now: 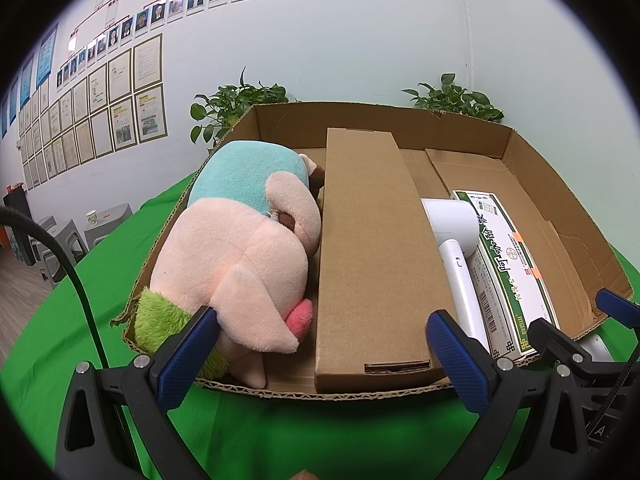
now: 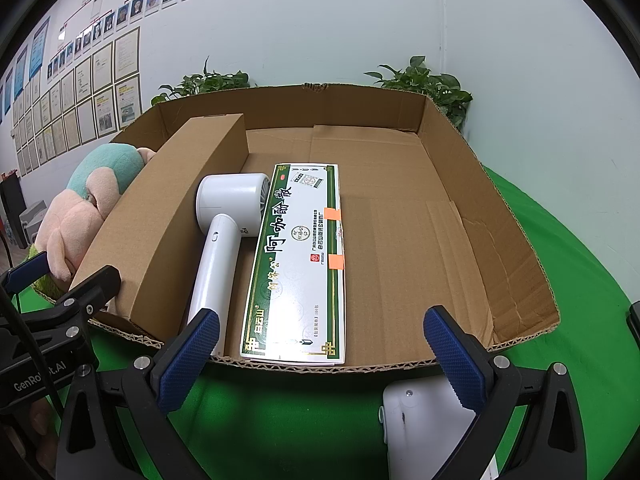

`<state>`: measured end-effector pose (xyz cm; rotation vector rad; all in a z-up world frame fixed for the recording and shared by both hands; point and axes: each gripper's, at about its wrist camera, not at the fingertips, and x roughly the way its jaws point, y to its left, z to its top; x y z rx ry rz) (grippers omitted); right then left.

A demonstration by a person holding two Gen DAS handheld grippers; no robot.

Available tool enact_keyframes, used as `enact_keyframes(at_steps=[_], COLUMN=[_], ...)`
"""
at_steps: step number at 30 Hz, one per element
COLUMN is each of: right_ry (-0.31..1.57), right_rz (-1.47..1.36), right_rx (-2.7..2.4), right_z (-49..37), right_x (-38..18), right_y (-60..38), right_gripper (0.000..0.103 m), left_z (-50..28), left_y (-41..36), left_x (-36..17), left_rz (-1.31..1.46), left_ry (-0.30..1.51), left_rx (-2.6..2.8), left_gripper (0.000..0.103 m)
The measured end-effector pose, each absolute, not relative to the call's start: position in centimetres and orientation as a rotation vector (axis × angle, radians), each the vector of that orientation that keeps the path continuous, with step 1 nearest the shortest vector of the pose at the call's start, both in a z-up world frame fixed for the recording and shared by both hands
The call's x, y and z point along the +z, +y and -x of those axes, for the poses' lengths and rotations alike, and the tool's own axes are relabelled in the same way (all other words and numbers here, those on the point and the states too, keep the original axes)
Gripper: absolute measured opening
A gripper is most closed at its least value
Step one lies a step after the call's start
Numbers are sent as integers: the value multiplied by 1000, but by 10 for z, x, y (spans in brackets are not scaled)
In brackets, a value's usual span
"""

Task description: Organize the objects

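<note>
Green table [image 2: 560,240] carries a cardboard tray [image 2: 516,224]; both grippers [image 1: 320,344] [image 2: 320,344] gape wide, empty. White device [image 2: 424,432] at 6 o'clock looks rigid, slippery: grip its flat sides.

Brown tray [image 2: 500,216]; pink, teal and green plush [image 1: 240,248]; white fan [image 2: 218,236]; white-green carton [image 2: 300,264] with orange tape; green tabletop [image 2: 580,248].

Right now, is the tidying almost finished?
Mostly. The plush toy, long brown box, white fan and green-edged box already lie in the cardboard tray. Both grippers are open and empty. One white object waits on the green cloth.
</note>
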<state>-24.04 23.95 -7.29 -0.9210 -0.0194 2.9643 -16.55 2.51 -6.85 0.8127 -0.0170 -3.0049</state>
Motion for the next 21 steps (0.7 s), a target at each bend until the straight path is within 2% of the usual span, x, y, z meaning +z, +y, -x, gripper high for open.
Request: enact_keyframes(at_steps=[13,18,21], right_ry=[-39,113,100], right_rz=[923,1008,1114], right_rx=[3002,2997,2906], right_z=[231,187,177], right_x=[-68,-52,-63], right_y=[240,285,314], right_gripper=[103,103,103], left_z=[156,131,127], left_y=[28,46,65], left_x=[-63,-36,-33], left_rz=[-822,-893,-1002], left_ry=[-17,49,76], left_rx=[-3020,-3120,-3171], left_gripper=[103,103,103])
